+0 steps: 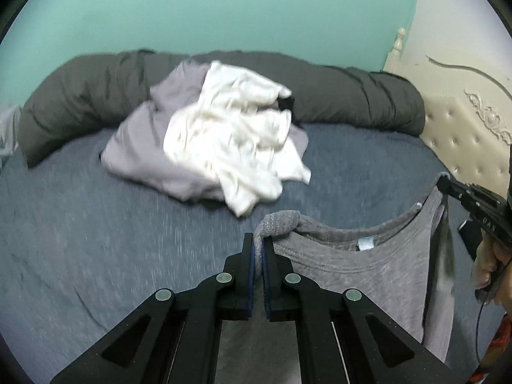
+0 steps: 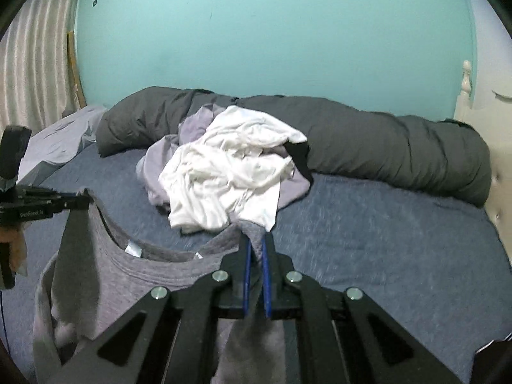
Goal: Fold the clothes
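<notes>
Left claw [image 1: 258,249] clamped on one shoulder of grey top [image 1: 377,275]; right claw [image 2: 256,249] clamped on the other. Garment hangs above bed [image 1: 80,240]. Unfolded clothes pile [image 1: 224,140] toward far edge.

grey top [image 1: 377,275]: matt knit cloth | bedsheet [image 1: 96,240]: matt blue cloth | headboard [image 1: 460,140]: glossy tufted padding

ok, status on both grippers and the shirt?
Left gripper and right gripper both shut on grey shirt, one shoulder each. Shirt hangs between them, collar up. Unfolded clothes pile behind on bed, not in the way.
</notes>
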The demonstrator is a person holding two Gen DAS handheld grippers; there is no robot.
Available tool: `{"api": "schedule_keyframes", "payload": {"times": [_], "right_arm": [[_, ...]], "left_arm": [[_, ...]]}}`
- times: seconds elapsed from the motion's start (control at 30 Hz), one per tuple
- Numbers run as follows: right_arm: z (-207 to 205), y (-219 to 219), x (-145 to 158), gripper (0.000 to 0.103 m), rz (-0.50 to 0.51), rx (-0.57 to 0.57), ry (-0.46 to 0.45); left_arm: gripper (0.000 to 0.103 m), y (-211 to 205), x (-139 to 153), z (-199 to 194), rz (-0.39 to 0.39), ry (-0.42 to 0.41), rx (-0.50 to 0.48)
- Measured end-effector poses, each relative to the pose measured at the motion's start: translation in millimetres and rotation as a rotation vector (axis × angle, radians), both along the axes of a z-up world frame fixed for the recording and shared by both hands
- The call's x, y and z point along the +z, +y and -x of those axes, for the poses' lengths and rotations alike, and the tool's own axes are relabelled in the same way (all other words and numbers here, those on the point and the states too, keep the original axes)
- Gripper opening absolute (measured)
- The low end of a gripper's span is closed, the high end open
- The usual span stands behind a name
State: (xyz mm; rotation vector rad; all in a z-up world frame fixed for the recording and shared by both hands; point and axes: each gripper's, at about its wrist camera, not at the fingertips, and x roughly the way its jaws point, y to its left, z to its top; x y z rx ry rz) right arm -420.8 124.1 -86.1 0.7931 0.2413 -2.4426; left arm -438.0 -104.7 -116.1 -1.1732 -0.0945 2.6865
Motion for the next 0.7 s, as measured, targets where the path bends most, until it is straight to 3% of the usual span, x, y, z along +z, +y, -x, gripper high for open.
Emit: {"api": "schedule_keyframes", "payload": {"times": [0.17, 0.3, 0.7], "right_arm": [[23.3, -10.3, 5.7, 0.006, -0.030, -0.028, 0.011], [48.7, -18.7, -12.9, 0.006, -0.060, -0.049, -0.022], [89.1, -32.4, -140.6, 0.006, -0.163, -0.079, -0.222]], "left_arm": [[0.004, 5.7, 20.8, 33.7, 0.034, 0.001, 0.015], [0.004, 6.2, 9.5, 62.2, 0.037, -0.031, 0.039], [0.005, 27.4, -113.0, 101.3, 0.051, -0.177, 0.041]]}}
